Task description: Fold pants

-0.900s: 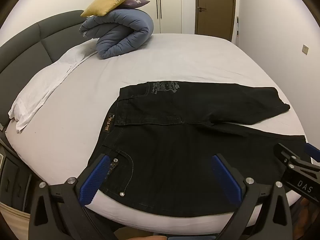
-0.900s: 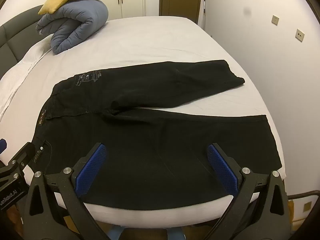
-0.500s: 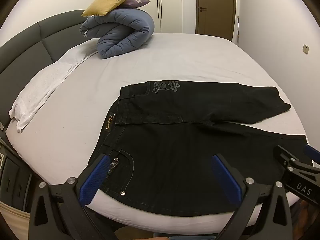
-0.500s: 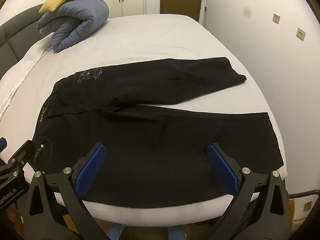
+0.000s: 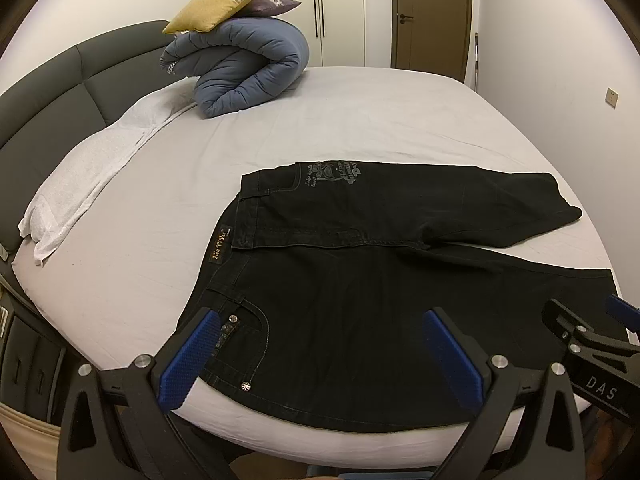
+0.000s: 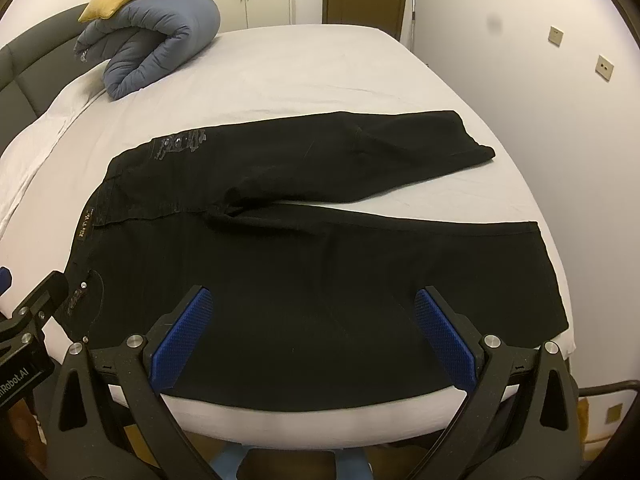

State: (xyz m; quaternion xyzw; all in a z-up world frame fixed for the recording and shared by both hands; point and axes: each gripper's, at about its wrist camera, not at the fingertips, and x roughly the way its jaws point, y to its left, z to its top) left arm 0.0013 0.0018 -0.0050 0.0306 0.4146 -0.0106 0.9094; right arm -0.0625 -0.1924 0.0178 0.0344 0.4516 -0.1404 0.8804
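Observation:
Black pants lie flat on the bed, waistband to the left, legs running right; they also show in the right wrist view. The far leg angles away from the near leg. My left gripper is open and empty, above the near edge of the hip and pocket area. My right gripper is open and empty, above the near edge of the near leg. The right gripper's body shows at the right edge of the left wrist view; the left gripper's body shows at the left edge of the right wrist view.
A rolled blue duvet with a yellow cushion sits at the bed's far left. A white folded sheet lies along the grey headboard. A wall runs close along the bed's right side.
Both grippers have drawn slightly forward and up over the bed edge; the pants sit a little lower and farther in view. The pants have not moved and both grippers stay open.

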